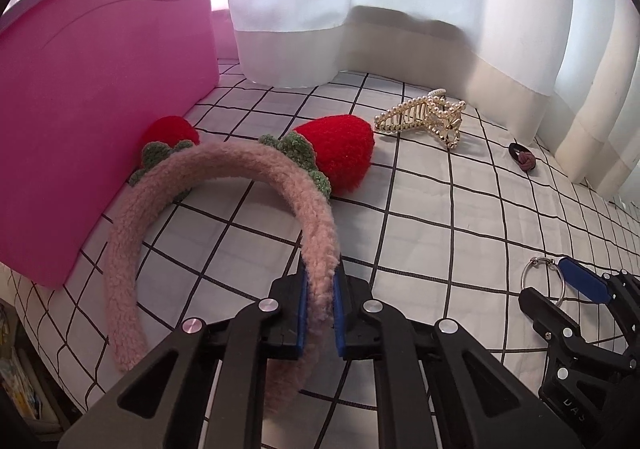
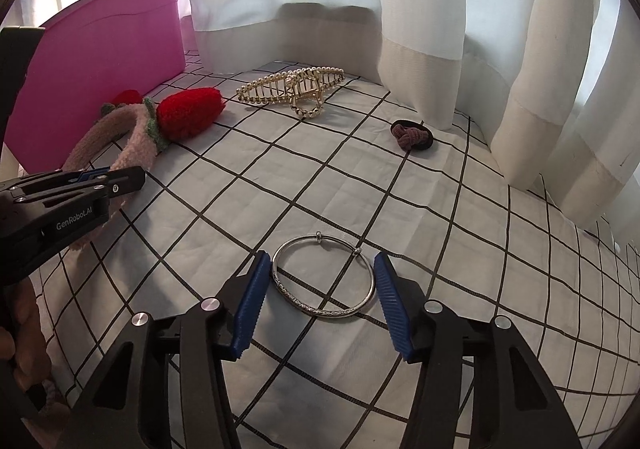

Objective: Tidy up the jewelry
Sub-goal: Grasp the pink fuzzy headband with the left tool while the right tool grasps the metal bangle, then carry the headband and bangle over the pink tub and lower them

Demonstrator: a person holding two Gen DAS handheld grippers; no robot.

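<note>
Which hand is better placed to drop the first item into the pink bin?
Left, probably. The left gripper is already shut on the fuzzy headband, which lies right beside the pink bin. The right gripper only straddles the silver bangle, pads not yet pressing, farther from the bin.

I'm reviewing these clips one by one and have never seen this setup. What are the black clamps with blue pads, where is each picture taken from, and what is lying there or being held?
Each clamp is a hand-held gripper that a person carries, with a fisheye camera looking along its fingers. The left camera shows the left hand-held gripper shut on a fluffy pink headband with red strawberries. The right camera shows the right hand-held gripper straddling a silver bangle that lies flat; the left pad is right at it, the right pad looks clear. On the checked cloth also lie a pearl hair claw and a dark hair tie. A pink bin stands at the left.
</note>
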